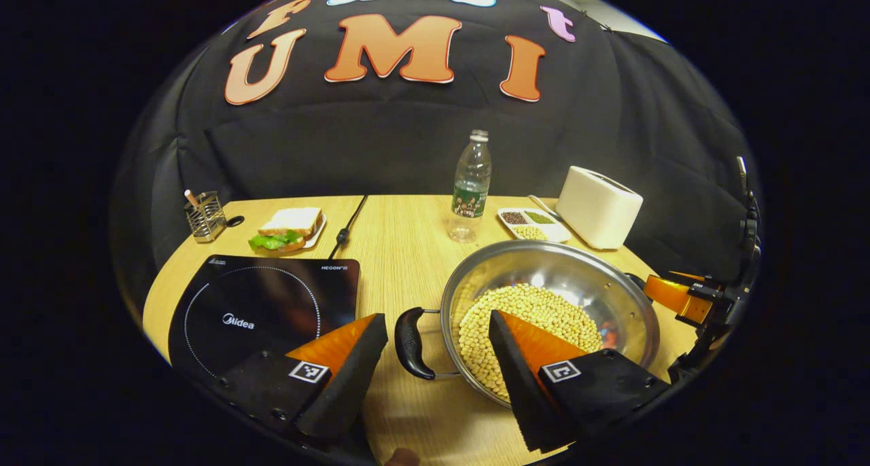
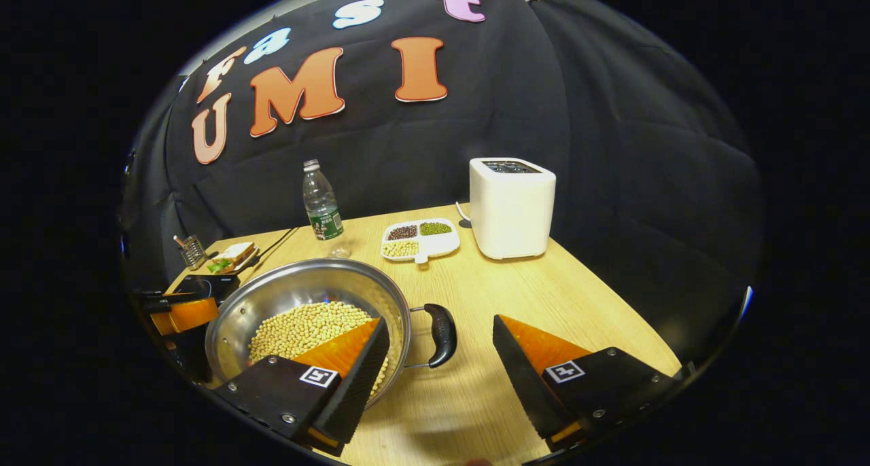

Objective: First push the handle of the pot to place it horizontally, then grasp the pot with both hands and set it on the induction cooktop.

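- Left gripper (image 1: 438,357): jaws spread wide, holding nothing; the pot's near handle (image 1: 411,344) sits in the gap between its fingers, touching neither; one finger hangs over the beans (image 1: 537,313), the other over the cooktop (image 1: 265,310) corner.
- Right gripper (image 2: 442,364): jaws spread wide, pinching nothing; the pot's other handle (image 2: 442,333) lies between its fingers; one finger overlaps the pot (image 2: 306,289) rim, contact unclear.
- Pot rests on the table (image 2: 476,282), beside the cooktop at its 3 o'clock, not on it; both handles lie level.
- In the left gripper view, from the pot: bottle (image 1: 470,187) at 11 o'clock; bean tray (image 1: 533,225) at 12; toaster (image 1: 598,206) at 1; sandwich (image 1: 289,229) and utensil rack (image 1: 204,216) beyond the cooktop.
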